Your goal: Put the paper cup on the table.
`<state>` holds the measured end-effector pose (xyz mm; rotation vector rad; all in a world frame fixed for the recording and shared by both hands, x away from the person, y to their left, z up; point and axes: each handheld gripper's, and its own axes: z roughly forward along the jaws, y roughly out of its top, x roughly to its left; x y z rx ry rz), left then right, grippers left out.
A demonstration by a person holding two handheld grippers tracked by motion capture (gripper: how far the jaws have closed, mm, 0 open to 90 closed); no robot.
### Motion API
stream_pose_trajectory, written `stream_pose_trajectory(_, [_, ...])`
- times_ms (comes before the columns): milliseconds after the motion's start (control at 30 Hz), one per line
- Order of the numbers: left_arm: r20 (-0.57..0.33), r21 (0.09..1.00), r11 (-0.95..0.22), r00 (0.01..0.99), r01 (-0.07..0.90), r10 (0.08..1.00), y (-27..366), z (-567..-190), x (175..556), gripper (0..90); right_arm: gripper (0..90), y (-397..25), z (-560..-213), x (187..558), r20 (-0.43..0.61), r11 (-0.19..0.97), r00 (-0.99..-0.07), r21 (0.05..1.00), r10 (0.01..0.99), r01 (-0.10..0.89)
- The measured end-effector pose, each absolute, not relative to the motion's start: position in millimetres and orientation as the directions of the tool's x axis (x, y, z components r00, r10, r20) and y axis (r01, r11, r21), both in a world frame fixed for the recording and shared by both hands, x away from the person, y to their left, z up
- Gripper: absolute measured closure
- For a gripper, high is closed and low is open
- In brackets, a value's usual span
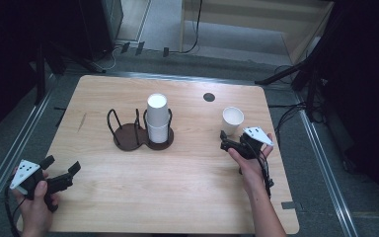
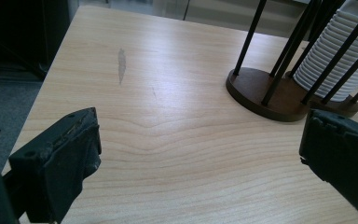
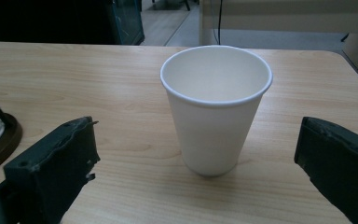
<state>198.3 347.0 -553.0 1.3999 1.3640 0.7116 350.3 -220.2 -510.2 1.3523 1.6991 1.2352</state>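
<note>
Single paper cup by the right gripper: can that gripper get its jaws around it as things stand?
Probably yes. The right gripper is open and lined up on the upright paper cup, with bare table between them. Its jaws stand wider than the cup, and the cup rack sits well off to the side.

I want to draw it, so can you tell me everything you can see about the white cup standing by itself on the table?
The single white cup looks like plain paper, with a thin rolled rim and sides that narrow toward the base. It is empty and stands upright, mouth up, on the wooden table toward its right side, apart from the cup holder. Only the table touches it. The right gripper sits just in front of it, jaws open wide on either side, not touching.
</note>
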Motion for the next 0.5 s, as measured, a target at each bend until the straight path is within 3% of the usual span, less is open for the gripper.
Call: stream_pose_trajectory(500, [-0.228,0.922,0.151,0.182,0.357,0.957,347,-553,198,0.0,0.0,-254,-507,302,0.097,-0.005,-0.274,0.948,0.957,0.319])
